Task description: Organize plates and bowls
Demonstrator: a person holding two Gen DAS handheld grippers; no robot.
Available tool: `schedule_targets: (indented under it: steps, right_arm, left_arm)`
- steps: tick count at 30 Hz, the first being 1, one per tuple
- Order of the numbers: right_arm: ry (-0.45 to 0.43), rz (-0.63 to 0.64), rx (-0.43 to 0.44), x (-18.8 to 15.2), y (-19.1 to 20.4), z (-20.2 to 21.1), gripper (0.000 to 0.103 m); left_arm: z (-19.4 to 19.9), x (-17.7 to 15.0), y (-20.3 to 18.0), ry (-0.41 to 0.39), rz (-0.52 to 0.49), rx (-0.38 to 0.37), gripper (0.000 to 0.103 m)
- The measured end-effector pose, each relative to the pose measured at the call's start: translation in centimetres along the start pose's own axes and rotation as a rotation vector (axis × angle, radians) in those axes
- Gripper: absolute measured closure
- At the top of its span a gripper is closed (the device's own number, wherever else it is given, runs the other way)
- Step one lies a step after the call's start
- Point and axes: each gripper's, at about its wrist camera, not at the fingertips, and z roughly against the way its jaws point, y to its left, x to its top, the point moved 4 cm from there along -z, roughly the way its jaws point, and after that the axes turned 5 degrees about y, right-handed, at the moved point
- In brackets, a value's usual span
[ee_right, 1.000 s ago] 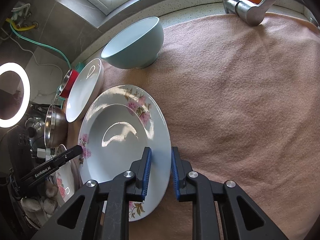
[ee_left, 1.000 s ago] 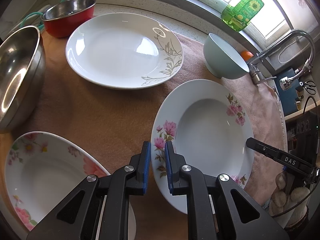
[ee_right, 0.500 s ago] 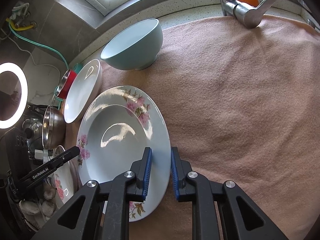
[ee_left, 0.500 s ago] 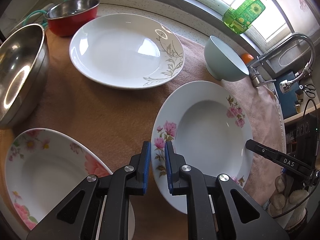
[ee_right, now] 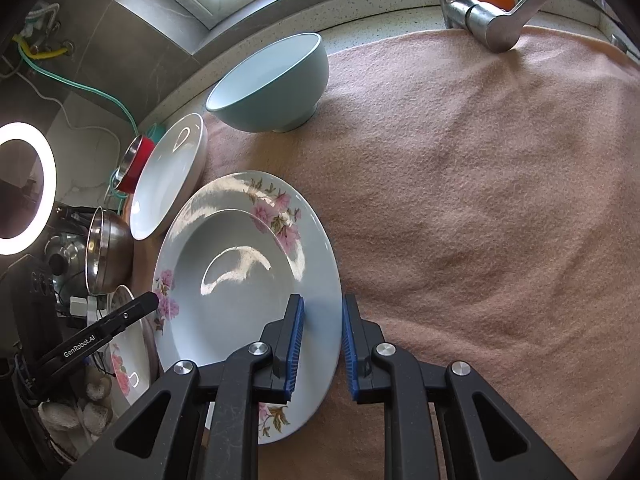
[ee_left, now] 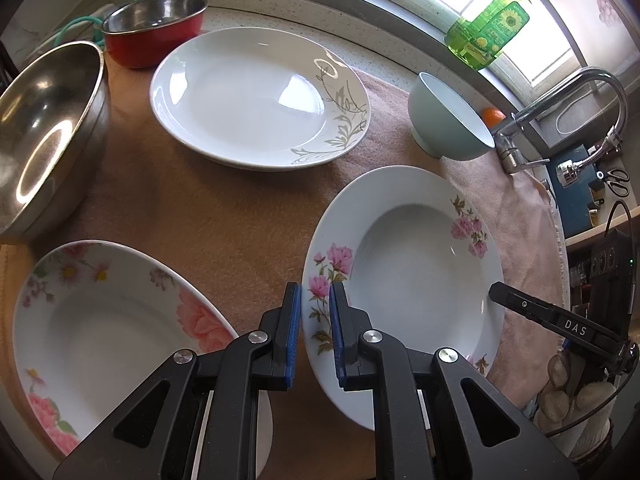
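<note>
Left hand-held gripper (ee_left: 314, 334) and right hand-held gripper (ee_right: 322, 344) each clamp narrowly on opposite rims of the pink-flowered plate (ee_left: 420, 264), which sits over the pink cloth (ee_right: 480, 200) on the surface, near the blue bowl (ee_right: 272, 84).

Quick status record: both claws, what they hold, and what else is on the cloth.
left claw: shut on pink-flower plate, near rim
right claw: shut on the same plate, opposite rim
plate state: gripped by both, tilted
unheld plates: leaf-pattern plate, peony plate
bowls: blue bowl, steel bowl, red bowl
surface: pink cloth
</note>
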Motion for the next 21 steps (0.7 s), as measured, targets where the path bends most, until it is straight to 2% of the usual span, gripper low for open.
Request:
schedule_targets:
  steps: [21]
  right_arm:
    - [0.0,-0.016,0.0,-2.2,0.1,0.6,0.086]
  left_arm:
    - [0.8,-2.1,-0.2,0.004,-0.009,-0.014,0.09]
